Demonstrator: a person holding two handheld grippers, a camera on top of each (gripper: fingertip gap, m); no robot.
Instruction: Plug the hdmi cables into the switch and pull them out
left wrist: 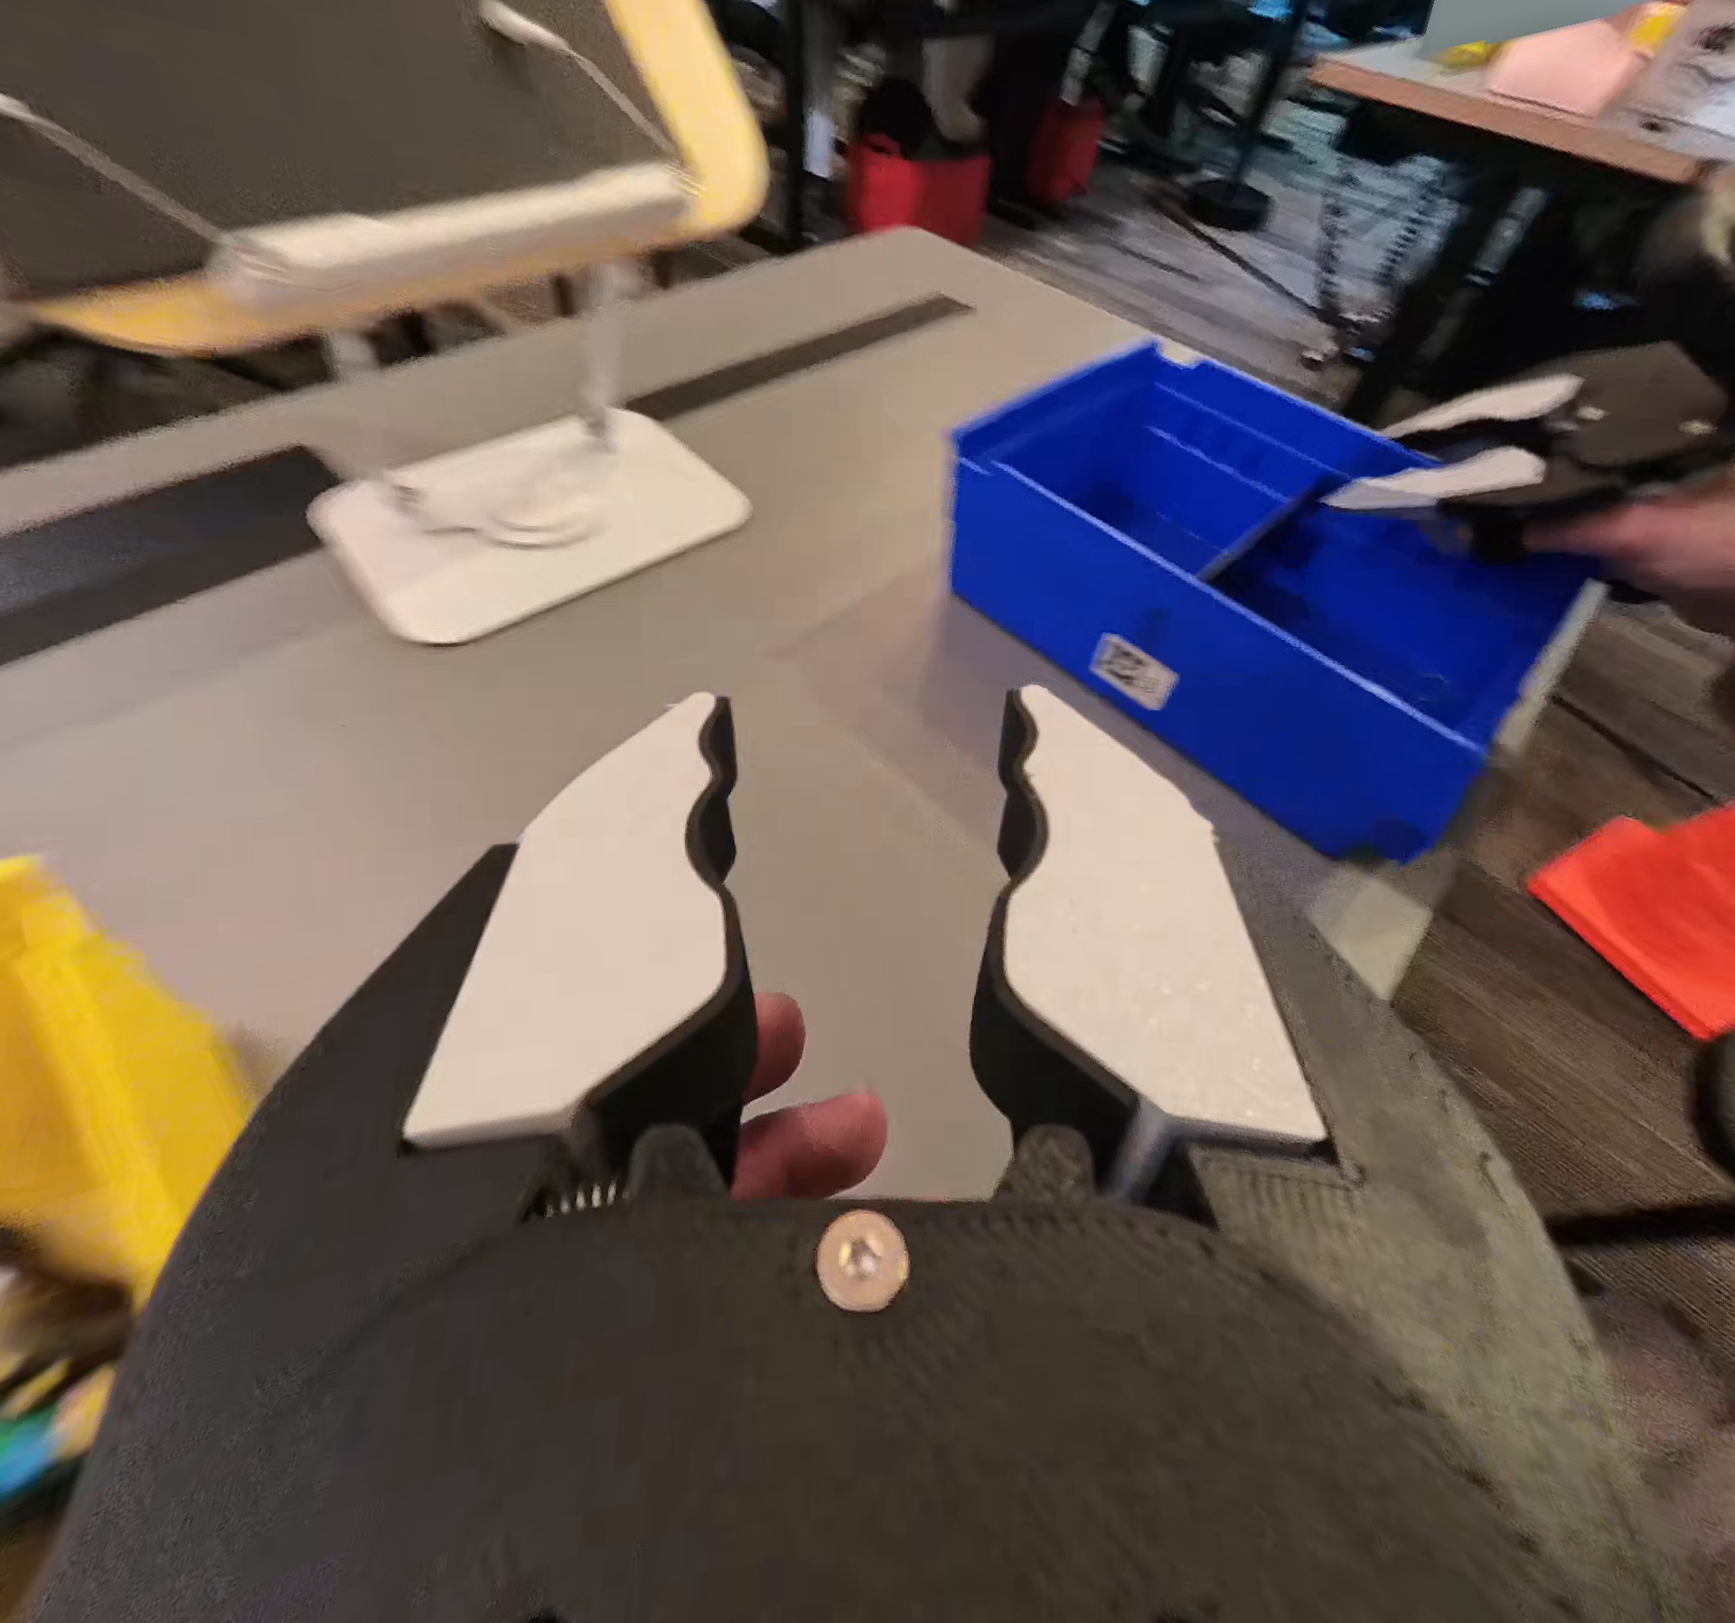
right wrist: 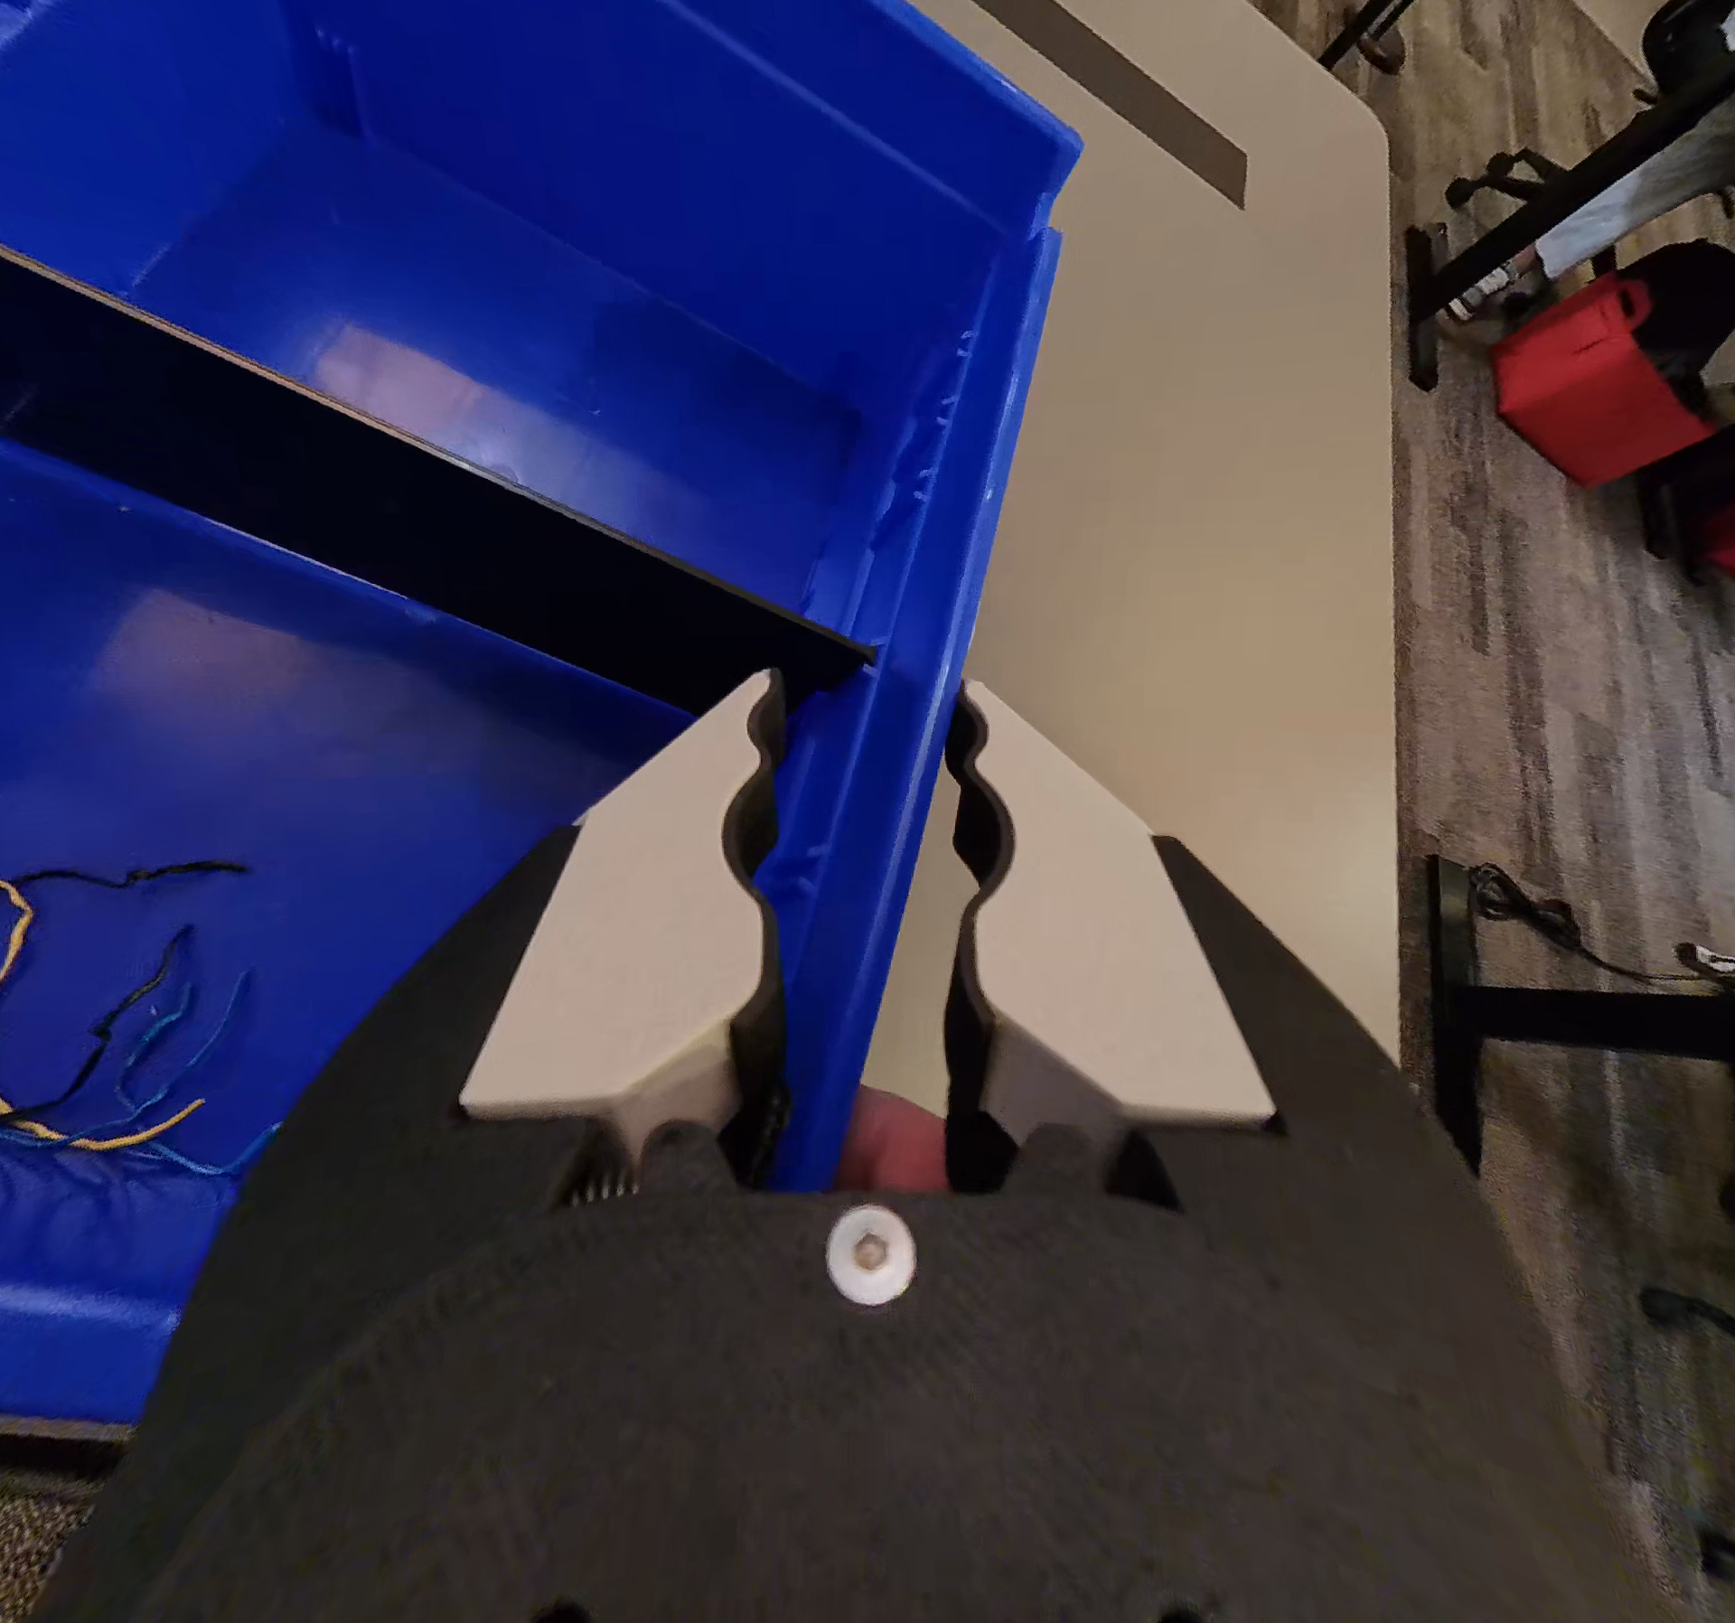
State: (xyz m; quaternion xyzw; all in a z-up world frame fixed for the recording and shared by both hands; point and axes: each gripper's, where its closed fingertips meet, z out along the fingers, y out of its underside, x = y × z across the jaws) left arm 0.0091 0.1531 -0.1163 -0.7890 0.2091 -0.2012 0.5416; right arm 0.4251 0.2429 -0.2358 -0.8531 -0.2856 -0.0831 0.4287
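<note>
**Straddling the bin wall, no cables in sight**

Hovering over the grey counter, the left gripper stands released, its jaws spread with only bare surface between them. At the far left edge of that view sits a blurred yellow bin. Beyond the gripper, to its left, a white stand rests on the counter and carries a tilted, yellow-framed panel. To its right, near the counter's corner, lies the blue bin, and at that bin's far side the right gripper reaches in from the right edge of the picture.

In the right wrist view, the blue bin fills the left half; a black divider splits it into two compartments, and loose coloured threads lie on the floor of the nearer one. The right gripper straddles the bin's side wall, one finger inside and one outside; whether it is clenched on the wall or merely around it, I cannot tell. Right of the bin runs bare counter, then carpeted floor with a red bag.

Neither view shows the HDMI cables or the switch.
</note>
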